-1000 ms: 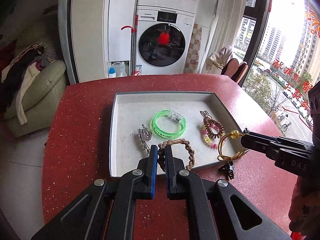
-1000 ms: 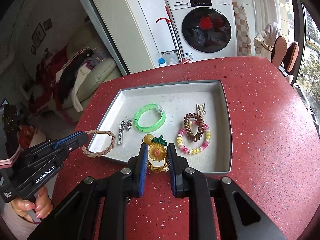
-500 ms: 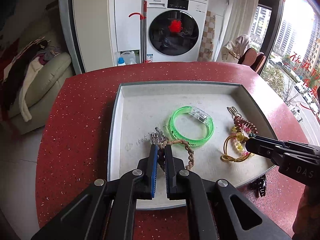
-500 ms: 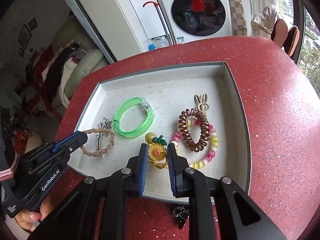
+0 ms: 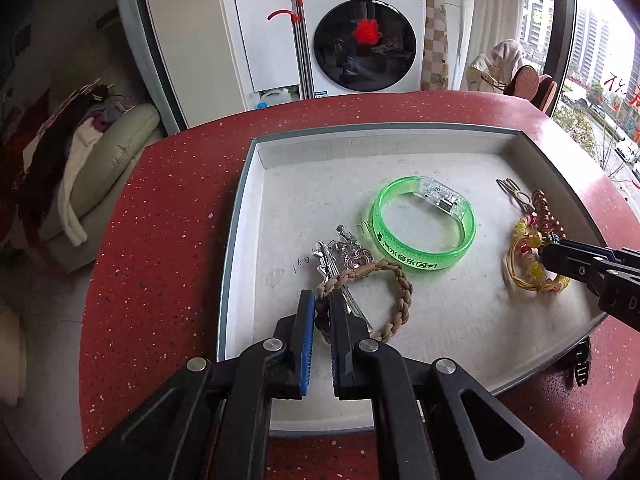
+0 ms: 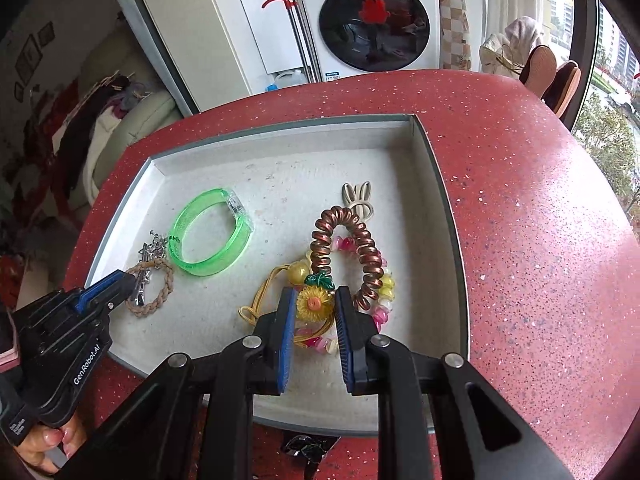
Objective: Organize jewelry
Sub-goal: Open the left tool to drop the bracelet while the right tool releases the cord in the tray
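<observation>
A grey tray [image 5: 240, 216] [image 6: 440, 184] sits on the red table. My left gripper [image 5: 321, 304] [image 6: 120, 284] is shut on a braided brown bracelet [image 5: 396, 280] [image 6: 160, 292], which rests on the tray floor over a silver hair clip [image 5: 332, 256]. My right gripper [image 6: 315, 300] [image 5: 548, 254] is around a yellow sunflower hair tie [image 6: 314, 304], its jaws slightly parted, low in the tray. A green bangle [image 5: 424, 232] [image 6: 208, 236], a copper coil tie [image 6: 344, 248], a bead bracelet [image 6: 380, 308] and a bunny clip [image 6: 358, 198] lie in the tray.
A small black clip [image 5: 580, 364] [image 6: 304, 448] lies on the red table [image 5: 160, 208] just outside the tray's near edge. A washing machine [image 5: 360, 32] and a sofa with clothes [image 5: 80, 160] stand beyond the table.
Both grippers moved forward and down into the tray, carrying the braided bracelet and the sunflower tie. Both items now rest on the tray floor. The right jaws have widened slightly.
</observation>
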A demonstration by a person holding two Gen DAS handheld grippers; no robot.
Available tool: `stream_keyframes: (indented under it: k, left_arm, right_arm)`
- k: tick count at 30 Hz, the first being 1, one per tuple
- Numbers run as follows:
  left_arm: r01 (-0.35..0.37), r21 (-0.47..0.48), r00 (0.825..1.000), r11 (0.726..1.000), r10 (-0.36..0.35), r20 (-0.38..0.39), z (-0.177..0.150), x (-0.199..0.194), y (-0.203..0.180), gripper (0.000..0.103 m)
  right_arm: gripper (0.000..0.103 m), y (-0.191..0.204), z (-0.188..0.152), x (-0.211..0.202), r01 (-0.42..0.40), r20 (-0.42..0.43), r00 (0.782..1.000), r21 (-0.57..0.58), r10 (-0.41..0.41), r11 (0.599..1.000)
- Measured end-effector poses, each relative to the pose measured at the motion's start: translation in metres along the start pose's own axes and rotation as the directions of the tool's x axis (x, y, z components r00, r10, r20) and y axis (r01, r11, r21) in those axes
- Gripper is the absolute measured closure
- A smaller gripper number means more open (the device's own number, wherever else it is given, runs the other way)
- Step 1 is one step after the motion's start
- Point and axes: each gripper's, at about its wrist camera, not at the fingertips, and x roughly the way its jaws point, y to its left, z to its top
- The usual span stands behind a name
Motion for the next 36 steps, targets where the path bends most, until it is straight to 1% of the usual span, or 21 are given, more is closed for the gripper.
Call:
stream_keyframes:
  k: [1,2,3,5,6,8,10,12,20,25,29,36]
  left_arm:
    - [-0.005,0.004,1.0,1.0,0.005,-0.008,-0.001,0.002,-0.001,0.077]
    - [-0.004,0.003,1.0,1.0,0.005,-0.013,-0.002,0.003,-0.002,0.077]
    - [-0.004,0.0,1.0,1.0,0.004,-0.016,-0.003,0.003,-0.002,0.077]
    - [-0.006,-0.003,1.0,1.0,0.006,-0.011,-0.003,0.001,-0.001,0.077]
    - [-0.007,-0.003,1.0,1.0,0.007,-0.008,-0.003,0.0,-0.001,0.077]
    - [-0.009,-0.005,1.0,1.0,0.009,0.0,-0.002,-0.004,-0.001,0.077]
    - [-0.006,-0.008,1.0,1.0,0.006,0.007,-0.001,-0.008,0.0,0.077]
    - [-0.004,-0.012,1.0,1.0,0.004,0.011,-0.001,-0.011,0.0,0.077]
    - [-0.006,-0.02,0.999,1.0,0.007,0.045,0.0,-0.024,-0.001,0.077]
    - [0.004,-0.038,0.998,0.999,-0.001,0.068,0.002,-0.034,0.002,0.077]
    - [0.034,-0.041,0.996,0.999,-0.031,0.084,0.002,-0.041,0.004,0.077]
    - [0.039,-0.046,0.995,0.998,-0.035,0.095,-0.001,-0.051,0.004,0.077]
  right_arm:
    - [0.079,0.0,0.0,0.0,0.001,-0.002,1.0,-0.001,-0.001,1.0]
    - [0.075,0.0,0.0,0.0,-0.002,-0.004,1.0,0.001,0.002,1.0]
    - [0.067,0.0,0.0,0.0,-0.009,-0.004,1.0,0.005,0.009,1.0]
    - [0.057,-0.001,0.0,-0.004,-0.014,0.004,1.0,0.012,0.014,1.0]
    - [0.054,-0.001,0.0,-0.005,-0.02,0.009,1.0,0.016,0.02,1.0]
    - [0.052,-0.002,0.0,-0.01,-0.043,0.018,0.999,0.028,0.042,0.999]
    - [0.047,-0.002,0.0,-0.016,-0.065,0.031,0.997,0.037,0.064,0.997]
    - [0.038,-0.001,-0.001,-0.021,-0.081,0.045,0.996,0.04,0.079,0.996]
    - [0.037,-0.004,-0.004,-0.041,-0.117,0.09,0.99,0.074,0.11,0.99]
    - [0.037,-0.005,-0.007,-0.05,-0.121,0.107,0.988,0.081,0.112,0.989]
    - [0.037,-0.004,-0.01,-0.056,-0.126,0.118,0.986,0.082,0.116,0.989]
    - [0.037,-0.005,-0.014,-0.066,-0.126,0.131,0.985,0.082,0.114,0.989]
